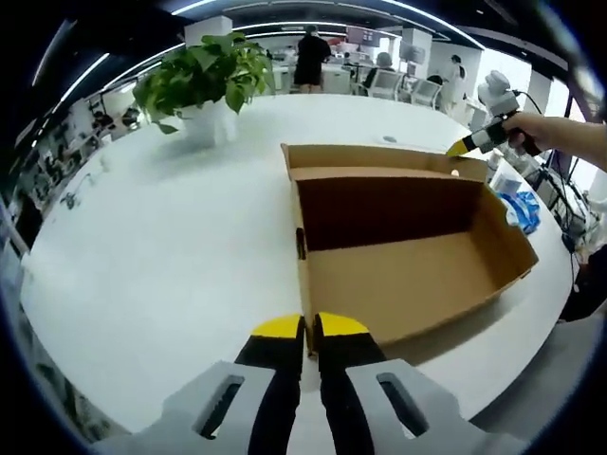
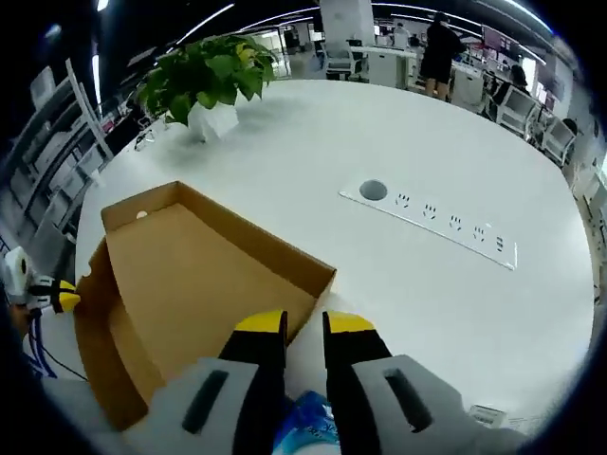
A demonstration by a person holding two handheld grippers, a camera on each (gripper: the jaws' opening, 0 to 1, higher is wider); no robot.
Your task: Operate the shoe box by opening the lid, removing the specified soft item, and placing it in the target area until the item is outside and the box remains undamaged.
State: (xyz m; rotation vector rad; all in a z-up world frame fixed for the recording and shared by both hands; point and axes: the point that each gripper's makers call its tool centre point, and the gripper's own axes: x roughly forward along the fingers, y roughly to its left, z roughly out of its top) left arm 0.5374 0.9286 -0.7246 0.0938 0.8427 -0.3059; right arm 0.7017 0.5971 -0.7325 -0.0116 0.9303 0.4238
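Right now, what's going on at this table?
A person works two claws on an open, empty-looking shoe box. The left claw pinches its near wall; the right claw hovers at the far corner, jaws slightly apart. A blue soft item lies on the white table beside the box.

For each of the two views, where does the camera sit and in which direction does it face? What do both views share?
Left gripper view: rides on the left gripper, jaws clamped on the near wall of the open cardboard box; the right gripper and a forearm enter far right.
Right gripper view: rides on the right gripper, over the box's edge, above a blue soft item, facing the power strip.
Shared: box, potted plant, white table.
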